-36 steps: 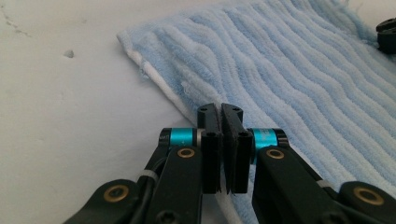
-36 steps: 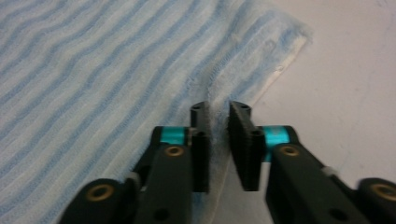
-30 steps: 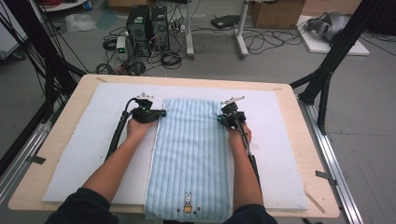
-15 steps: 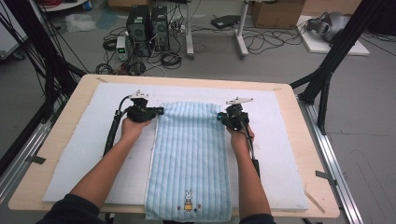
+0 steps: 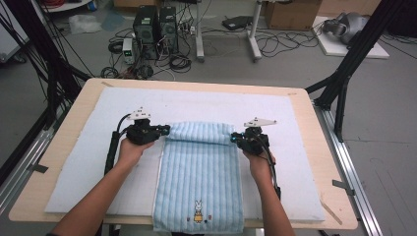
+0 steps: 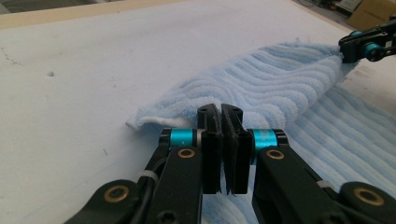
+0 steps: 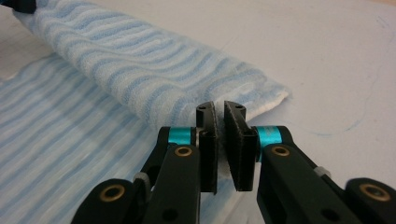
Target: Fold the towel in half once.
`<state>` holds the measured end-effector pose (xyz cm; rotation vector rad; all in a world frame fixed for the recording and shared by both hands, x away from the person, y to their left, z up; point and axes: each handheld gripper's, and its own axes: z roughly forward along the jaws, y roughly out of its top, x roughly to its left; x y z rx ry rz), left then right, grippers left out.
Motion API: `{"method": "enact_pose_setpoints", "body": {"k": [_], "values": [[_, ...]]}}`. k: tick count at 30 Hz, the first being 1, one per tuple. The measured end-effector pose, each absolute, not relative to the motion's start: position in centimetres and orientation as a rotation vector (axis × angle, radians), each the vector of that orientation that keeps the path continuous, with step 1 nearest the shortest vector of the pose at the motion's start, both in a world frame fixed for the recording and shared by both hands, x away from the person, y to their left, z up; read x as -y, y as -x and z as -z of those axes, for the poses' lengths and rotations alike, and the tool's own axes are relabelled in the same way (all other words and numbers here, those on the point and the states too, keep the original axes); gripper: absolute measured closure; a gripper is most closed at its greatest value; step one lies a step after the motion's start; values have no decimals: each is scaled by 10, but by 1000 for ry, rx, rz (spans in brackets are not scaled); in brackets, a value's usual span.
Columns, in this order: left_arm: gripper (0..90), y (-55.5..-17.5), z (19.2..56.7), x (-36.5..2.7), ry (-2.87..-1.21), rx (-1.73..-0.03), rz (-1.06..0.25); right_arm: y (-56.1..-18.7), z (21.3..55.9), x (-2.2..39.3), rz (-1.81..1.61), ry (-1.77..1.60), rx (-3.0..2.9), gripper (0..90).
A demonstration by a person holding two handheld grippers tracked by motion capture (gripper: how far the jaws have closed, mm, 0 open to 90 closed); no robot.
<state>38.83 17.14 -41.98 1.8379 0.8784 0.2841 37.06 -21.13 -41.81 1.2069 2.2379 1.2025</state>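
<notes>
Folding is plainly under way; compared with a second ago, the far edge of the blue striped towel (image 5: pixel 199 172) has been lifted off the white mat (image 5: pixel 88 162) and carried toward the person, so a rolled-over hem now lies across the towel's far end where it earlier lay flat and reached farther up the tabletop (image 5: pixel 59 147). At the left, the left hand-held gripper (image 5: pixel 164 131) is clenched on the towel's far-left corner, its jaws pressed together with cloth pinched between them; the left gripper view shows the fold bulging just beyond the pads (image 6: pixel 212 140). Across the middle, the lifted hem spans both corners, doubled over the striped cloth beneath; the near end with the small rabbit motif (image 5: pixel 198 211) hangs over the tabletop's near edge, unmoved. At the right, the right hand-held gripper (image 5: pixel 234 139) is likewise clamped on the far-right corner, with cloth between its jaws; both hands have drawn nearer together with the hem. Judging from this, the first fold has only begun, and the far edge has most of its travel ahead.
</notes>
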Motion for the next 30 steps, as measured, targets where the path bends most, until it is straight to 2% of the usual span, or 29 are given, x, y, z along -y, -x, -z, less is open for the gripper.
{"method": "enact_pose_setpoints", "body": {"k": [11, 18, 19, 21, 22, 23, 26, 28, 30], "values": [[861, -351, 427, -177, -1854, -821, -246, -331, 419, 215, -1230, -1177, -2275, 841], [852, -337, 440, -177, -1902, -804, -238, -319, 431, 215, -1219, -1210, -2308, 840], [822, -337, 442, -177, -1907, -818, -246, -319, 432, 215, -1215, -1208, -2312, 831], [562, -339, 445, -177, -1892, -889, -287, -318, 434, 213, -1208, -1214, -2292, 737], [481, -341, 446, -178, -1884, -909, -289, -318, 434, 213, -1209, -1220, -2274, 684], [448, -342, 446, -179, -1871, -922, -298, -317, 433, 212, -1205, -1219, -2256, 609], [350, -346, 446, -182, -1817, -948, -318, -316, 428, 211, -1191, -1228, -2190, 482], [312, -351, 445, -183, -1796, -968, -330, -316, 427, 212, -1191, -1235, -2164, 422], [230, -357, 443, -185, -1785, -996, -326, -317, 427, 212, -1177, -1242, -2155, 385]]}}
